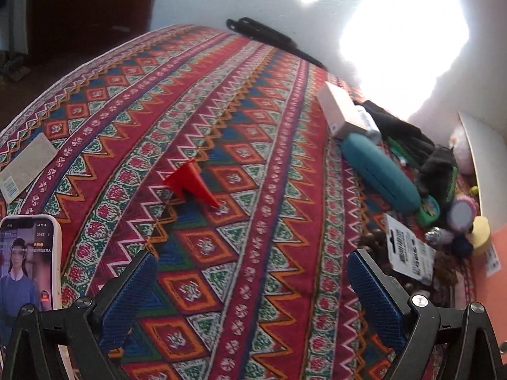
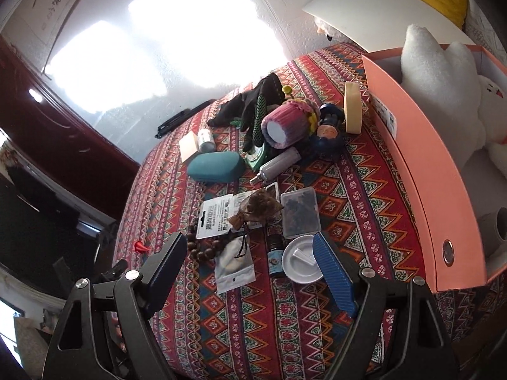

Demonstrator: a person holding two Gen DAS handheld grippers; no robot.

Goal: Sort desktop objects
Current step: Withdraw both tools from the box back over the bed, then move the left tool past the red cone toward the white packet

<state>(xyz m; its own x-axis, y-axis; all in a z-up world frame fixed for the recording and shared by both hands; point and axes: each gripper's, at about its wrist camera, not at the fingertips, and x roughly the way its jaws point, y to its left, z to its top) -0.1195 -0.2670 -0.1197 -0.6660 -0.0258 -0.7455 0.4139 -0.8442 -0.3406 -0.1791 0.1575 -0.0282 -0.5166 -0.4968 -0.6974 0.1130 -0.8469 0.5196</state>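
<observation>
My left gripper (image 1: 250,272) hangs open over the patterned tablecloth (image 1: 259,158) with nothing between its blue pads (image 1: 130,297). A small red plastic piece (image 1: 190,183) lies ahead of it, apart from the fingers. My right gripper (image 2: 250,240) is also open and holds nothing, above a silver pouch (image 2: 234,262), a small blue bottle (image 2: 274,253) and a white round lid (image 2: 301,259). Beyond these lie a clear plastic box (image 2: 299,215), a battery card (image 2: 215,215), wooden beads (image 2: 196,247), a teal case (image 2: 215,164), a silver cylinder (image 2: 279,163), a purple knitted cup (image 2: 285,123), a doll (image 2: 329,126) and black gloves (image 2: 253,101).
A pink box (image 2: 427,164) holding a white plush toy (image 2: 443,79) stands at the right. A lit phone (image 1: 28,262) and a white card (image 1: 25,167) lie at the left of the left wrist view. The teal case (image 1: 380,174) and a white box (image 1: 336,114) sit near the wall.
</observation>
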